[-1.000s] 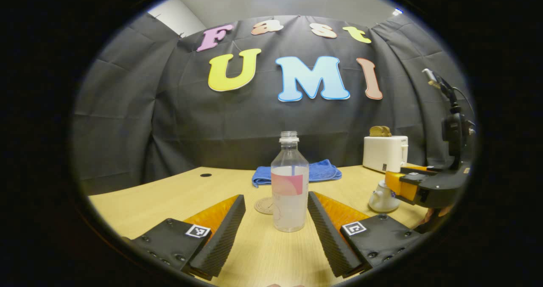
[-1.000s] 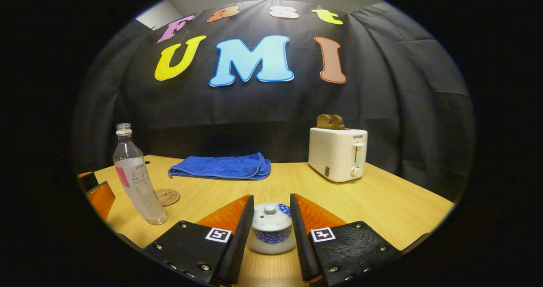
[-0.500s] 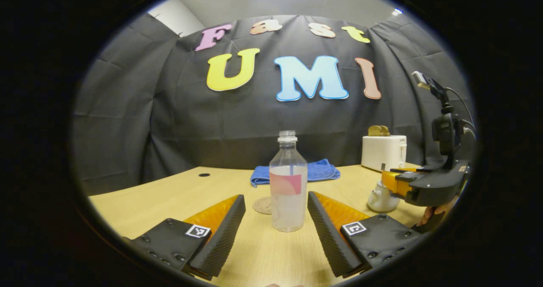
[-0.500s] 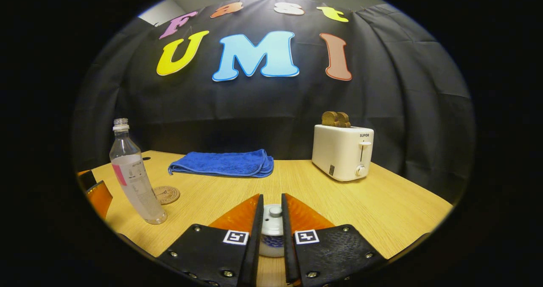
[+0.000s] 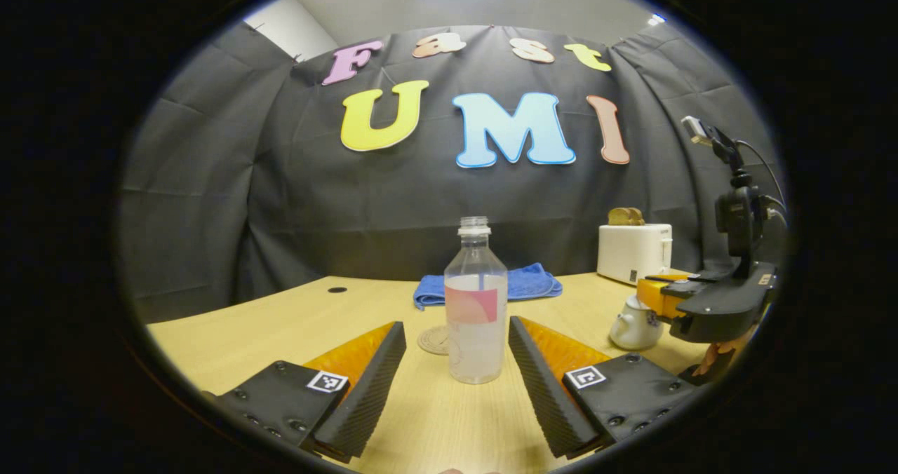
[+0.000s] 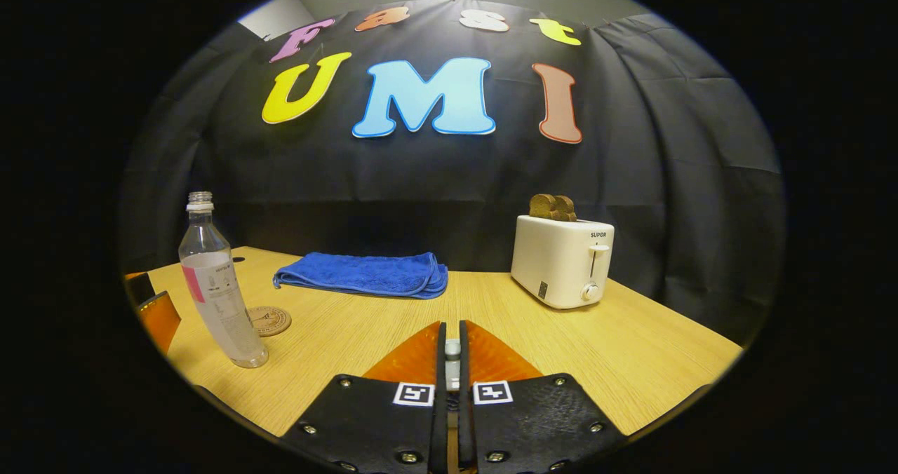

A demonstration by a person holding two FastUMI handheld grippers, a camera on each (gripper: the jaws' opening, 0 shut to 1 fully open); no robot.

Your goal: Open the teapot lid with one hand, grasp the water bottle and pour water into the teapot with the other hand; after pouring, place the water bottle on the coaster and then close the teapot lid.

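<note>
- Right now the left gripper (image 5: pixel 456 376) sits low over the desk (image 5: pixel 280 320), fingers spread wide on either side of the uncapped water bottle (image 5: pixel 476 306), not touching it.
- Just behind the bottle lies the coaster (image 5: pixel 433 339).
- Over on the right, the right gripper (image 6: pixel 452 362) has its fingers pinched almost together on the teapot lid (image 6: pixel 452 351).
- Teapot (image 5: pixel 631 323) stands near the desk's right edge, beneath that gripper.
- Far back: blue towel (image 6: pixel 361 275) and toaster (image 6: pixel 561 260).
</note>
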